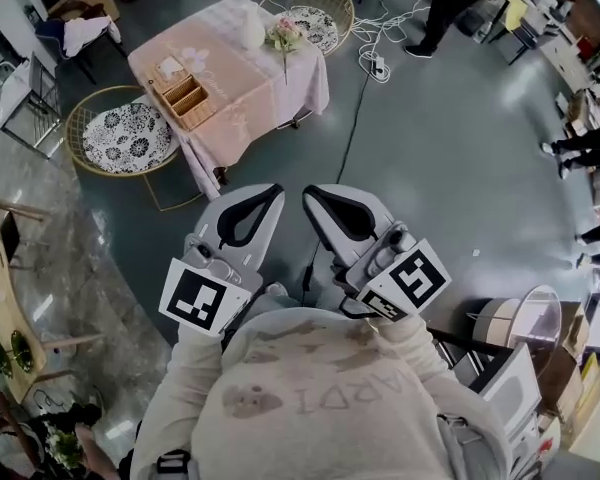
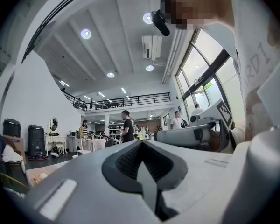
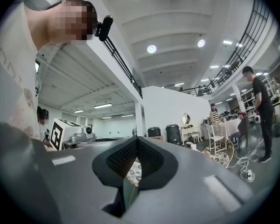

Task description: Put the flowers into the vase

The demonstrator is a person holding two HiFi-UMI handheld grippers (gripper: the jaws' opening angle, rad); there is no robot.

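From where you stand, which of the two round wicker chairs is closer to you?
The wicker chair left of the pink table, alongside its near end. The other chair sits beyond the far end, near the flowers.

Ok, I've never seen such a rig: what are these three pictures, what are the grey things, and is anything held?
No robot: a person holds a two-jaw gripper in each hand. The head view looks down from a head camera onto the left gripper and right gripper, near the chest. The other two views come from cameras riding on each gripper, looking along its jaws. Both pairs of jaws are closed, holding nothing. Across the floor stands a pink-clothed table with a white vase, flowers and a wooden box.
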